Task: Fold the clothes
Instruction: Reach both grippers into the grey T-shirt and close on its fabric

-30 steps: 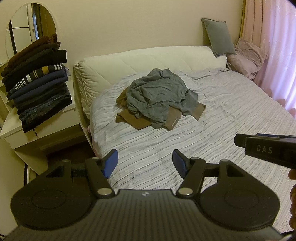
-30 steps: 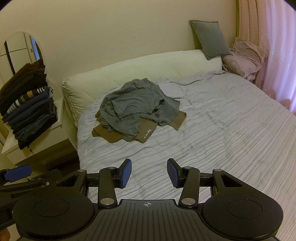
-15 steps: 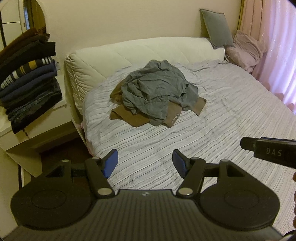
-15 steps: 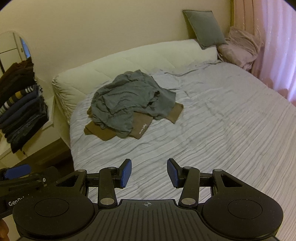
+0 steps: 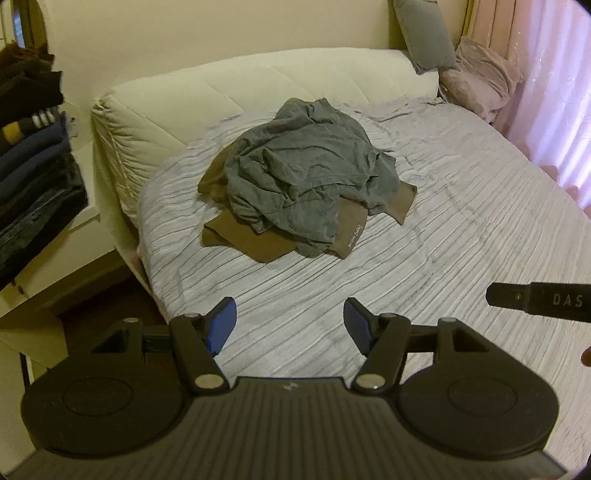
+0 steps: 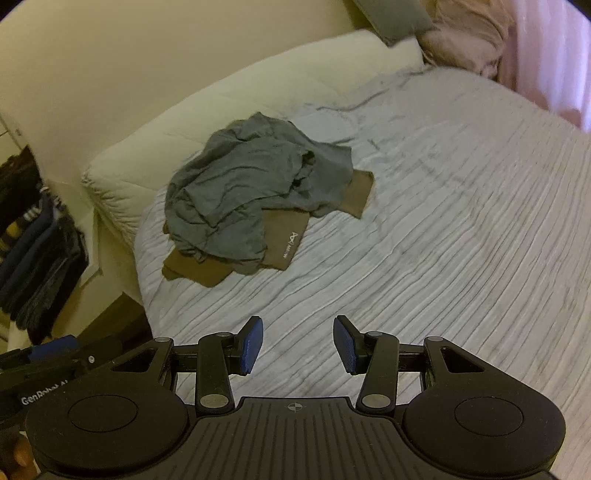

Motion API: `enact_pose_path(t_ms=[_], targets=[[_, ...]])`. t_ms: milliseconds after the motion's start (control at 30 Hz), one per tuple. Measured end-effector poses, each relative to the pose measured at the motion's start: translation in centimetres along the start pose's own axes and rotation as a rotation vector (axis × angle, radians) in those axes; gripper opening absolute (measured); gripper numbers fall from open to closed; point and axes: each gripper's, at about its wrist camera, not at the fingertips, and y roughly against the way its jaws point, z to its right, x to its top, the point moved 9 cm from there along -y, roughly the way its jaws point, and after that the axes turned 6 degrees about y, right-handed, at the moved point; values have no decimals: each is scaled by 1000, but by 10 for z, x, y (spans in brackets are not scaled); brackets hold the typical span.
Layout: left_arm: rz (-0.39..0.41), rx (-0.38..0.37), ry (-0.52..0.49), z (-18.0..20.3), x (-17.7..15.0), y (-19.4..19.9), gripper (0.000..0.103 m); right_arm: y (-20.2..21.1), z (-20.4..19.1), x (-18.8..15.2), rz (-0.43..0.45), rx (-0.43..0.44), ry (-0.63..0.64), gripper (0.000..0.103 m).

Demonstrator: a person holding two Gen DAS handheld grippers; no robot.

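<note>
Striped pale bedding [image 5: 424,280] fills most of what I see through both wrist cameras, with a padded cream headboard [image 5: 258,92] behind it and a pink curtain [image 5: 554,92] off to the right. Near the head of the bed lies the crumpled grey garment [image 5: 303,177], heaped on top of a brown garment [image 5: 251,240] whose corner with a small white logo sticks out at the front — both unfolded and well apart from my tools. My left gripper [image 5: 290,325] hangs over the near part of the bed with its blue pads spread and nothing between them. My right gripper [image 6: 298,345] is likewise released, empty, over bare sheet. At the left edge a stack of folded dark clothes [image 5: 33,177] sits on a white side table [image 5: 55,266]. A grey cushion [image 5: 428,33] and a pink pillow [image 5: 480,77] lean in the far corner — untouched.
</note>
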Motion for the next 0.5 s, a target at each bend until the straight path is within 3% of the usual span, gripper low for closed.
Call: enact_pose_path(t_ms=[233, 500], targets=[[-29, -30, -18, -15, 39, -48, 59, -46, 8, 33, -30, 38, -134, 46], [-80, -104, 63, -42, 87, -112, 54, -103, 17, 76, -43, 103, -319, 46]])
